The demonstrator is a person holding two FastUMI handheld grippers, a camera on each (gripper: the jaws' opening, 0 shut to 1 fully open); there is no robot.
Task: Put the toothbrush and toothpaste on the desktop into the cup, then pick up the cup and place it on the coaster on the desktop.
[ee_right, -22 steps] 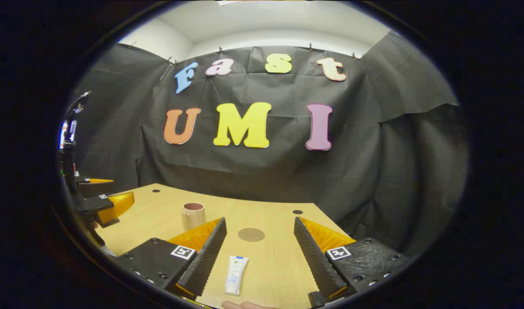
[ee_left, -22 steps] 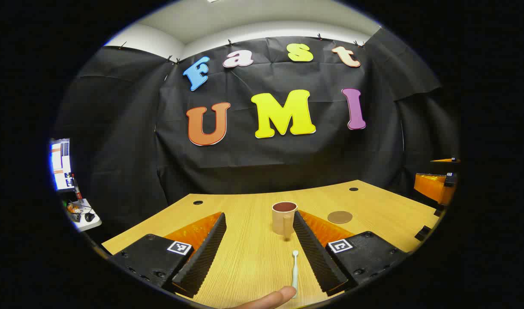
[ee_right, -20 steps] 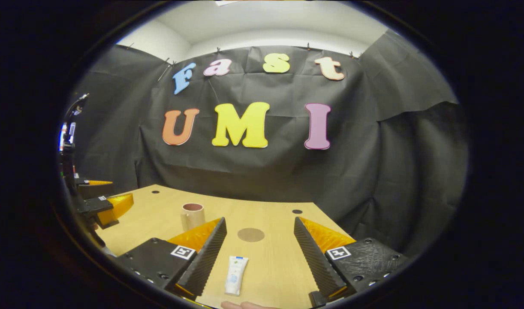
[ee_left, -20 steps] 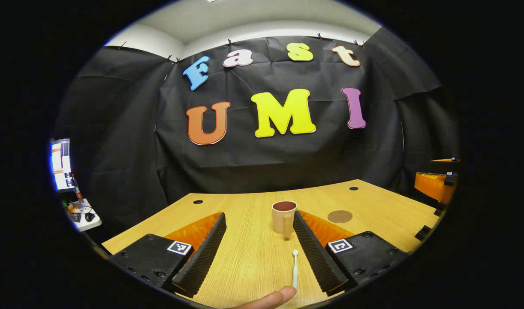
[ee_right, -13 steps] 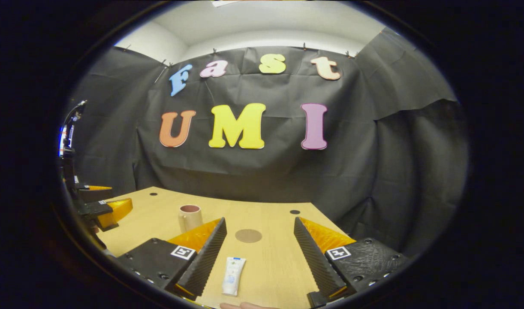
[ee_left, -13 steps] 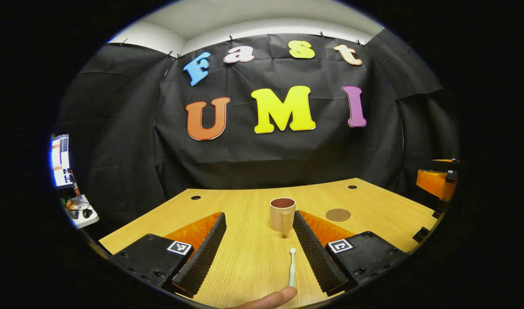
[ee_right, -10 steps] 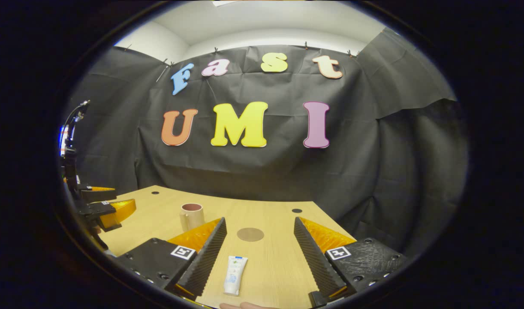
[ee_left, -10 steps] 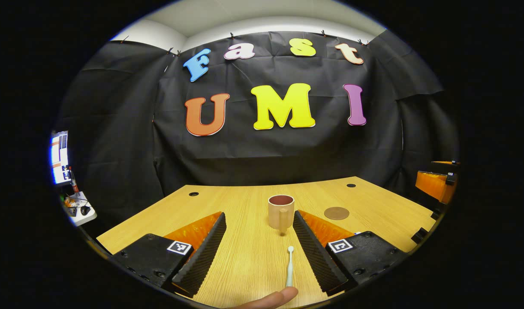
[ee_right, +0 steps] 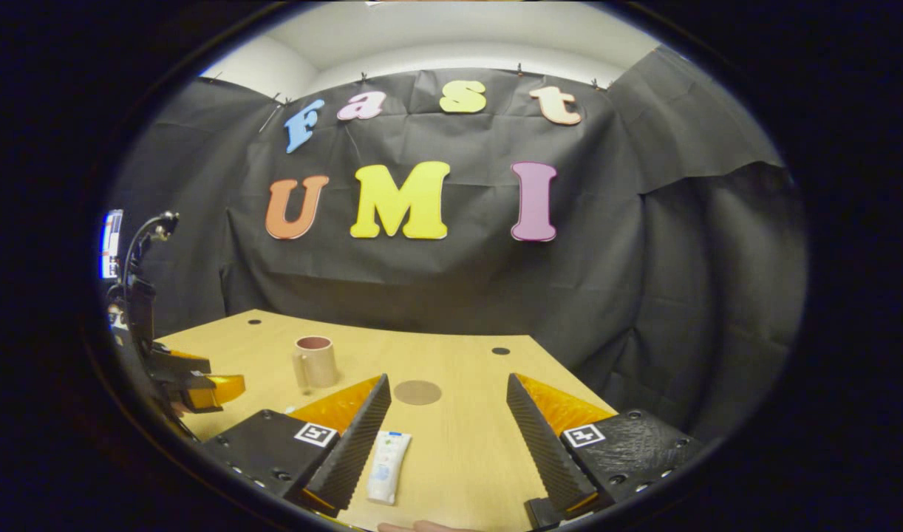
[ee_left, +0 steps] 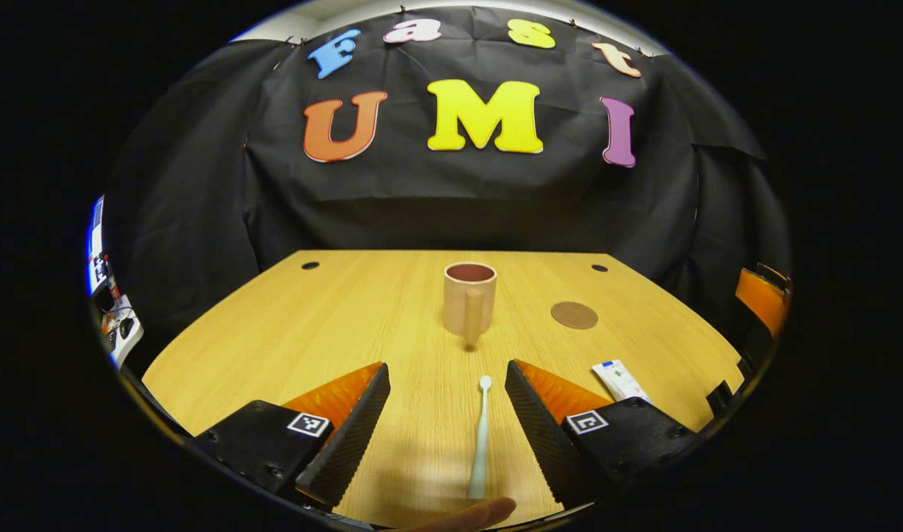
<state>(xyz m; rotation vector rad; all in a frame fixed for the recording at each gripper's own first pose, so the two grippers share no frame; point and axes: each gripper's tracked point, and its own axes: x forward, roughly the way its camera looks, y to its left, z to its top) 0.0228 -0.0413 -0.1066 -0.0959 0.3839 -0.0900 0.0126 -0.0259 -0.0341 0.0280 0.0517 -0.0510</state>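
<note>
Broadly, the wooden table carries everything, and nothing has yet gone into the cup, which stands upright near the middle with its handle turned toward the left gripper view; the round coaster lies flat to its right, apart from it. The left gripper hangs above the table with its fingers spread wide and pinching nothing. Between them lies the toothbrush, flat on the wood, its long axis running almost straight away from the camera, head pointing toward the cup and handle end back near a fingertip at the bottom edge. It sits nearer that gripper's right finger than its left. The right gripper is likewise spread and empty. The toothpaste lies flat just beside its left finger, long axis also running forward. By my reading, the left gripper is the better placed for the toothbrush: it needs only to drop and close across the handle.
</note>
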